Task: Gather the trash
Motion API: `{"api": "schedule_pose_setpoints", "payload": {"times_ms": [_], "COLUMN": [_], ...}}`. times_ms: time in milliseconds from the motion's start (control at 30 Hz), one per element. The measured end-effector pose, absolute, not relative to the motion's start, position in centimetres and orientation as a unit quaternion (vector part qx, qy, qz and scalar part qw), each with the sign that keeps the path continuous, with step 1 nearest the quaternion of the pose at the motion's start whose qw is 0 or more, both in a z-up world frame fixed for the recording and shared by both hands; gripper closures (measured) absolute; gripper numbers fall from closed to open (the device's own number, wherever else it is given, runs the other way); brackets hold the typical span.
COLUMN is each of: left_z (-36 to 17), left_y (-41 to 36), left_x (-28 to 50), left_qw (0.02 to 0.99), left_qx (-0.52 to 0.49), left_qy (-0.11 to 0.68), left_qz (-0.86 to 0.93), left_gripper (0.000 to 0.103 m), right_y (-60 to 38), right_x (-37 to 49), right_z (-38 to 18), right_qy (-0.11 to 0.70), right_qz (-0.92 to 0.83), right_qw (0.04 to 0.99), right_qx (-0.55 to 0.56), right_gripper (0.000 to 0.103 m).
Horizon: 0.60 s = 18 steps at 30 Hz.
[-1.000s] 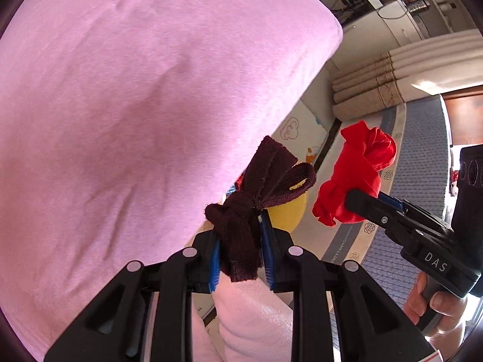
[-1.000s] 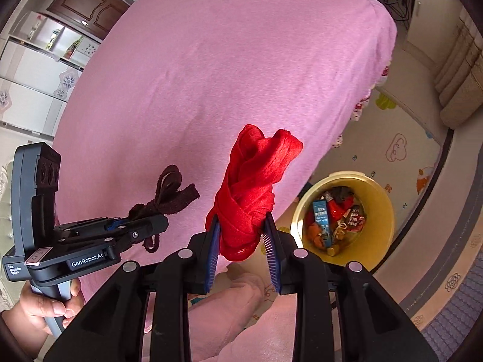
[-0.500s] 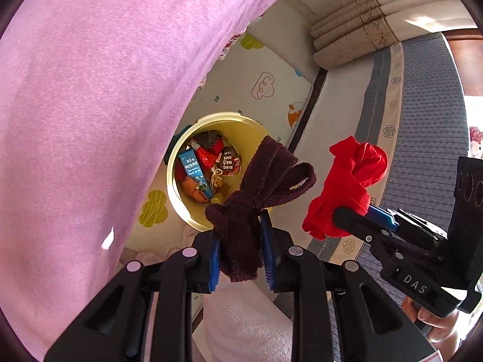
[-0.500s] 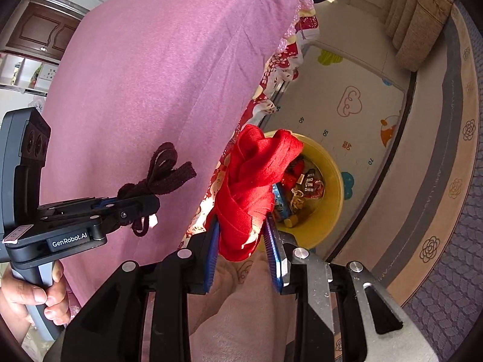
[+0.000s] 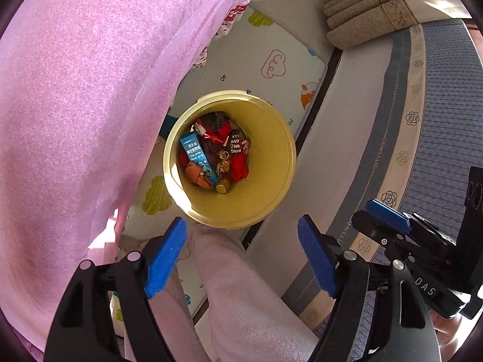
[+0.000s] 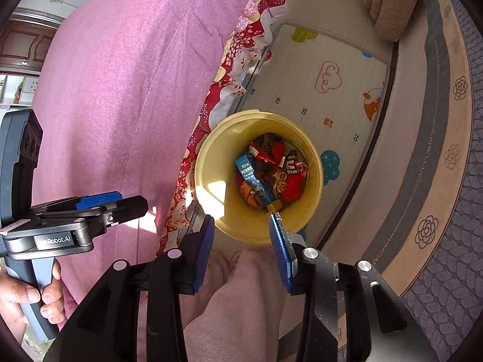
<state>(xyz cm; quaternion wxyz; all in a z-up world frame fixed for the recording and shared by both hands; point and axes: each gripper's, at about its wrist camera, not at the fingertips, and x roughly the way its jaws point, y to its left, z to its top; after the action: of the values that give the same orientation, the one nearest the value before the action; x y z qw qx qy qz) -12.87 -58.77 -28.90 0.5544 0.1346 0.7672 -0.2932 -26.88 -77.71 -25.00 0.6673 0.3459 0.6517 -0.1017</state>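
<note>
Bright sunlit frames, fisheye-warped edges

Left black two-finger gripper with blue ribbed pads (image 5: 241,259) spread wide, nothing between the pads, pointing steeply down. Right black two-finger gripper with blue ribbed pads (image 6: 243,252) also spread and holding nothing, pointing down too. In the right wrist view the left gripper sits at the left, a bare hand (image 6: 30,295) wrapped around its grey handle (thumb and fingertips visible). Grippers side by side, near, apart.
</note>
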Motion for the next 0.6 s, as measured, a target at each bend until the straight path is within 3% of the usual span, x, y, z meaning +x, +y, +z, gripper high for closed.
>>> {"api": "schedule_pose_setpoints", "payload": {"times_ms": [600], "left_z": [-24.5], "left_y": [-56.9], "left_x": [-11.3], "left_qw": [0.581], "left_qx": [0.105], "left_qy": [0.744], "left_qz": [-0.313], "left_gripper": [0.028], "right_y": [-75.4], "right_x": [-23.6], "right_z": [-20.4], "right_qy": [0.644], "right_qz": [-0.078], "right_qw": [0.700], "right_qx": [0.300], "right_gripper": [0.065]}}
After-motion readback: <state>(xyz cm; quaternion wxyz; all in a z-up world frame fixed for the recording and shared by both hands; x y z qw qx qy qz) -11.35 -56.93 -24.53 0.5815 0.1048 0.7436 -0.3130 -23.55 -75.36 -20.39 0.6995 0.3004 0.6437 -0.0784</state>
